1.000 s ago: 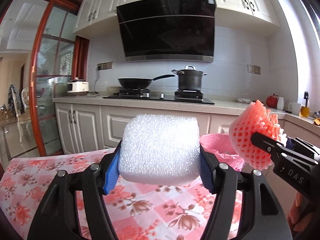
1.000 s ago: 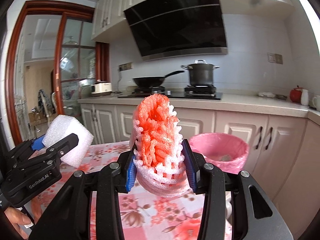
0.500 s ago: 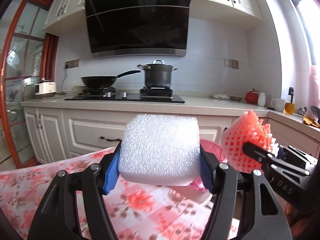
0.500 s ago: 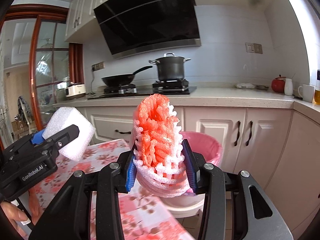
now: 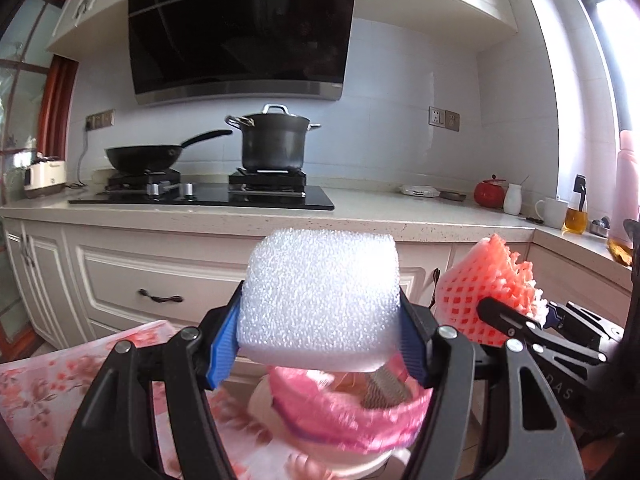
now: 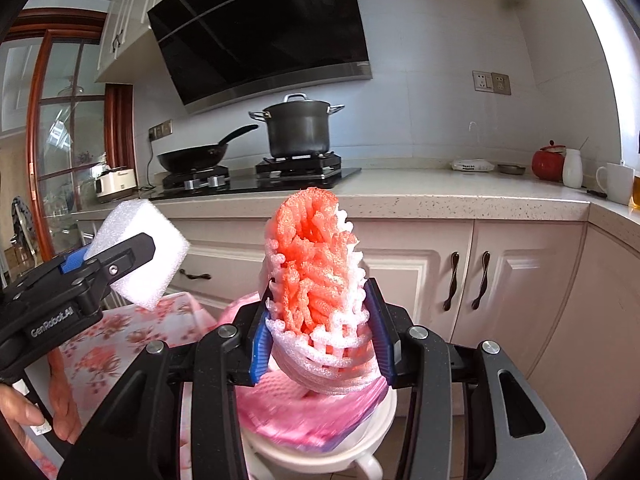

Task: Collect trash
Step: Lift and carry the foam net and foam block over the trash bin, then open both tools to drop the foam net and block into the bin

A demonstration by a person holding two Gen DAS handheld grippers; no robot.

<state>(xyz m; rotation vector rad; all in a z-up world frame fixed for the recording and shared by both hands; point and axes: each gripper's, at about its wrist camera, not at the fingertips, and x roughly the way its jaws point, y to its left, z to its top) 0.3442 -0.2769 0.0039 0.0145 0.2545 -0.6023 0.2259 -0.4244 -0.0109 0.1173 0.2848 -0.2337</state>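
Note:
My left gripper (image 5: 320, 320) is shut on a white foam block (image 5: 320, 300), its blue pads pressing both sides. My right gripper (image 6: 320, 328) is shut on a pink-and-white foam fruit net (image 6: 316, 276) that stands upright between its pads. Just below both grippers is a white trash bin (image 6: 352, 452) with a pink liner (image 5: 344, 420); some trash lies inside it. From the right wrist view, the foam block (image 6: 140, 248) in the left gripper (image 6: 128, 256) hangs at the left. The left wrist view shows the fruit net (image 5: 480, 284) and right gripper (image 5: 516, 312) at the right.
A table with a pink floral cloth (image 5: 48, 396) lies to the left of the bin. Behind stand white cabinets (image 6: 500, 280) and a counter (image 5: 400, 216) with a stove, wok (image 5: 144, 156), pot (image 5: 276, 144), red jar and mugs. A hand (image 6: 24, 412) shows at lower left.
Both grippers have swung right, away from the table and toward the bin, which now sits close under them. Each still grips its piece of foam.

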